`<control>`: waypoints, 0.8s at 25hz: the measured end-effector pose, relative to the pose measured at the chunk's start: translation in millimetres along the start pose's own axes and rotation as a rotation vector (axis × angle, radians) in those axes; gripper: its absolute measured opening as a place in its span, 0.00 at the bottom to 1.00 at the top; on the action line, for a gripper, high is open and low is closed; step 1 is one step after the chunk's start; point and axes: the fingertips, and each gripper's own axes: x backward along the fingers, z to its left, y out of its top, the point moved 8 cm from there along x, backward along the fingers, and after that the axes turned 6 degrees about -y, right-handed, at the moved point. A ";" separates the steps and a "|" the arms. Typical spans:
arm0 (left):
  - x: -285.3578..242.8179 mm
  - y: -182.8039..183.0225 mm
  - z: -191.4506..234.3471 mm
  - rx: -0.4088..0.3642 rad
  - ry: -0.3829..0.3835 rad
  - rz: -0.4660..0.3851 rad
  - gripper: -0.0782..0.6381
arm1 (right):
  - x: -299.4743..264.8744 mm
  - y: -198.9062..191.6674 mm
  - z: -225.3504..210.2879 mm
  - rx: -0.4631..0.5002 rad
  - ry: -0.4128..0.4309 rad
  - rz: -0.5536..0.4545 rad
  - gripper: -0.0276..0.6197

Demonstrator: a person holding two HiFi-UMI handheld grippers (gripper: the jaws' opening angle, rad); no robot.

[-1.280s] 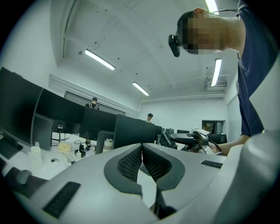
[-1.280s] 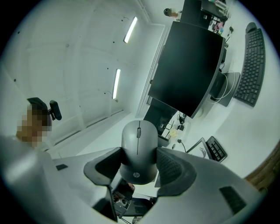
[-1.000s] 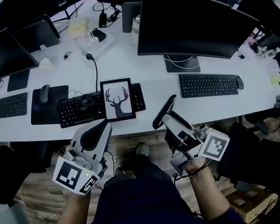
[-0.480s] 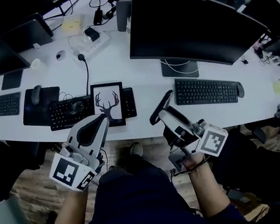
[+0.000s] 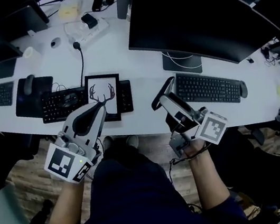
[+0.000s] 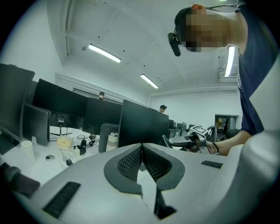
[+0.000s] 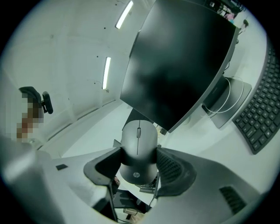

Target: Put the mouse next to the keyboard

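Observation:
A grey mouse (image 7: 138, 135) sits between the pads of my right gripper (image 7: 139, 154), which is shut on it. In the head view the right gripper (image 5: 163, 93) holds the mouse (image 5: 161, 94) over the desk's front edge, just left of the black keyboard (image 5: 208, 87). The same keyboard (image 7: 261, 109) runs along the right side of the right gripper view, below a big dark monitor (image 7: 183, 61). My left gripper (image 5: 95, 111) hovers at the front edge, near a second keyboard (image 5: 61, 105). Its jaws (image 6: 141, 162) are shut with nothing in them.
A framed deer picture (image 5: 103, 95) lies on the left keyboard. Another mouse (image 5: 243, 88) rests at the right end of the right keyboard. A monitor stand (image 5: 182, 64) is behind it. A power strip (image 5: 88, 33), cables and more monitors fill the back of the white desk (image 5: 130, 57).
Both grippers have moved forward toward the desk. The right one now reaches over the front edge beside the keyboard's left end, still holding the mouse.

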 end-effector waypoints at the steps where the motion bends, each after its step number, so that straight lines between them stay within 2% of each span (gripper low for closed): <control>1: -1.3 -1.1 1.4 0.002 0.000 0.003 0.15 | -1.6 0.7 -4.8 0.016 -0.011 0.008 0.44; 9: -10.5 -19.5 20.5 0.040 -0.014 0.022 0.15 | -11.6 -7.4 -43.7 0.023 -0.104 0.045 0.44; 20: -33.2 -45.8 59.1 0.104 -0.092 0.075 0.15 | -32.8 -15.0 -84.8 0.010 -0.256 0.053 0.44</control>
